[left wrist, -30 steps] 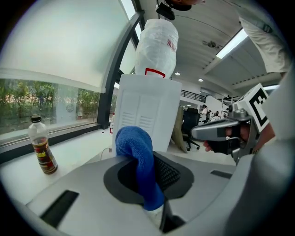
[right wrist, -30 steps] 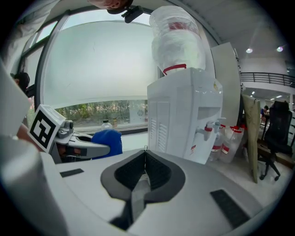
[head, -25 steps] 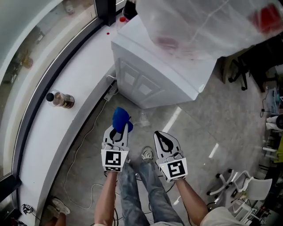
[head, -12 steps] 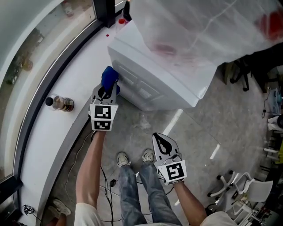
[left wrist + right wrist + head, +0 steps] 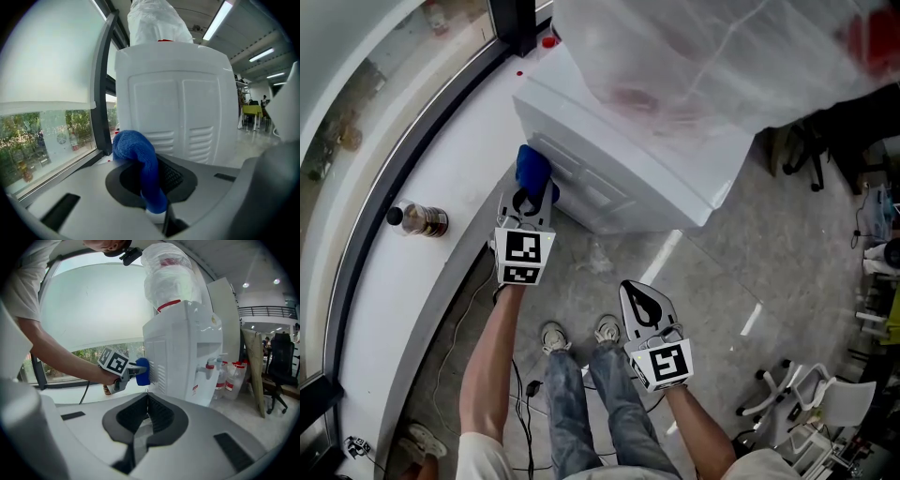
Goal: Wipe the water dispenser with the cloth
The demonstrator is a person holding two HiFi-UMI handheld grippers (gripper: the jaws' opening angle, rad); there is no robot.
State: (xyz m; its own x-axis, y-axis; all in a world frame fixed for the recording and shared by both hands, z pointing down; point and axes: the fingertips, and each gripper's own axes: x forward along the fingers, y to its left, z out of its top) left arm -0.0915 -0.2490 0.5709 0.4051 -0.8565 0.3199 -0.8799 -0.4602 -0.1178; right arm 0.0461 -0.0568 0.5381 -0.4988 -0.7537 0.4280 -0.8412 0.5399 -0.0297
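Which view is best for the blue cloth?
Left gripper view: the cloth fills the centre, pinched in the left gripper. Right gripper view shows it small, side-on, at the water dispenser side panel. Head view shows only its top, past the gripper.

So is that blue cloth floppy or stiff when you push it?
Probably floppy: the cloth bends over in a soft hump where the left gripper pinches it. It looks fluffy and light, so it would likely squash against the water dispenser rather than slide stiffly.
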